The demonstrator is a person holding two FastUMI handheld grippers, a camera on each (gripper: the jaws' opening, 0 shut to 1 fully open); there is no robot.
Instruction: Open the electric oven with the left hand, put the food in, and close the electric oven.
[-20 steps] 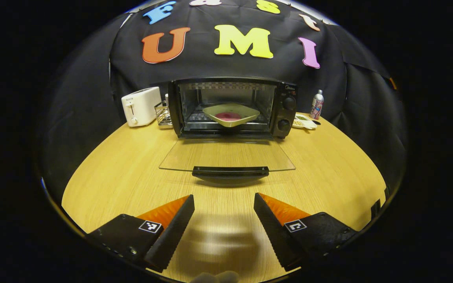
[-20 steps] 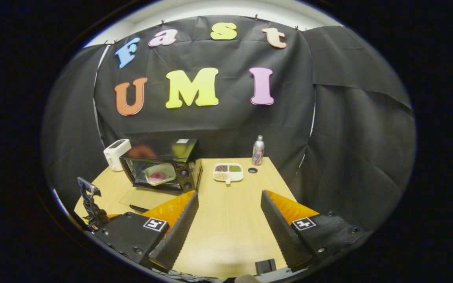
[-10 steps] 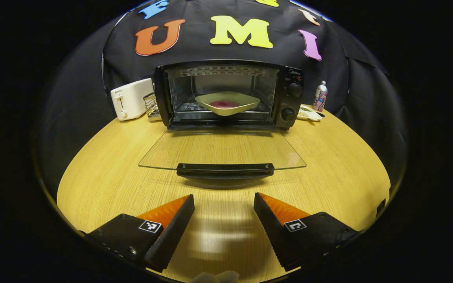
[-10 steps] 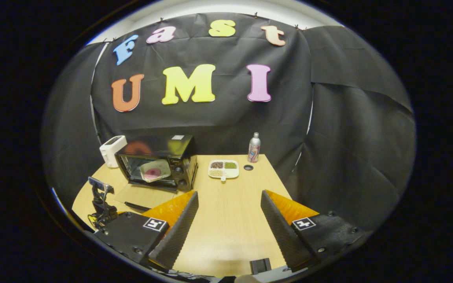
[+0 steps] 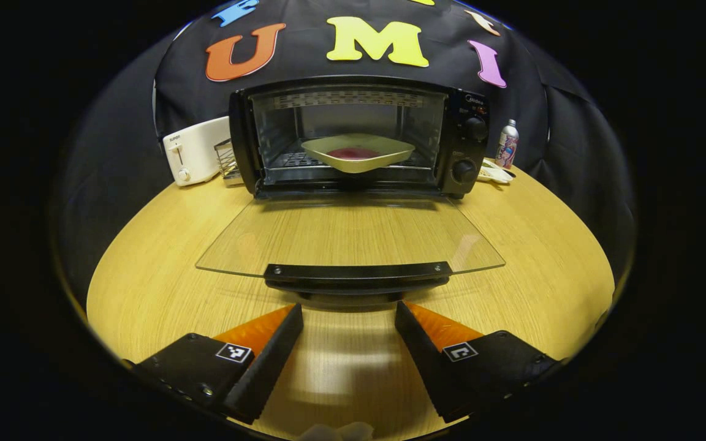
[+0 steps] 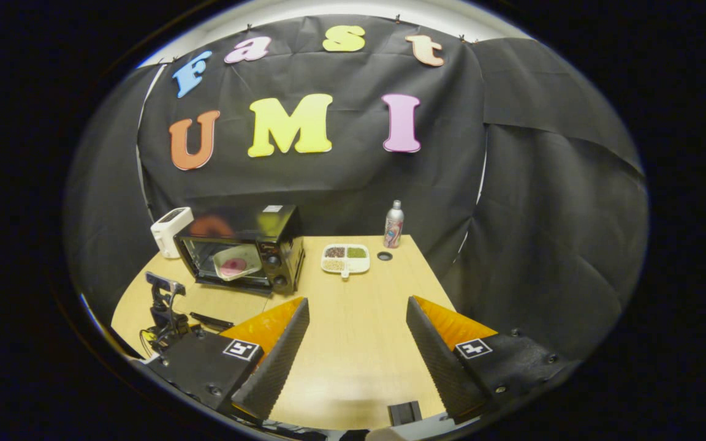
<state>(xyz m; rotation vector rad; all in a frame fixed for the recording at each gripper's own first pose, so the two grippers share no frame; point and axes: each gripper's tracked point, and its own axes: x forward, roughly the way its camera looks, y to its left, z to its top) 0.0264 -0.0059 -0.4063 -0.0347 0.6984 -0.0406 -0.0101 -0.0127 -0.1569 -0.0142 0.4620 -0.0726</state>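
Oven (image 5: 353, 138): black, at the back of the wooden table (image 5: 531, 275), its front wide open toward the left gripper; in the right gripper view it sits off at the far left (image 6: 239, 248).
Door (image 5: 350, 233): glass, dropped flat and level over the tabletop, hinged at the oven's lower edge.
Door handle (image 5: 358, 271): dark bar along the door's near edge, just beyond the left gripper's tips; I can't tell from here whether they touch it.
Food (image 5: 353, 152): a reddish patch in a pale square dish (image 5: 358, 152), the dish resting on the rack inside the oven, one corner pointing out toward the opening; from the right it shows through the opening (image 6: 235, 264).
Left gripper (image 5: 348, 312): low over the table, fingers spread wide, nothing between them, aimed at the middle of the handle.
Right gripper (image 6: 358, 306): held back and high over the table's near right part, fingers parted and empty, well apart from the oven.
Toaster (image 5: 197, 150): white, left of the oven.
Wire rack (image 5: 228, 162): between toaster and oven.
Knobs (image 5: 475, 128): two, stacked on the oven's right panel.
Can (image 6: 393, 224): slim, upright at the back of the table, right of the oven.
Divided tray (image 6: 345, 259): white, with small heaps in its sections, between oven and can.
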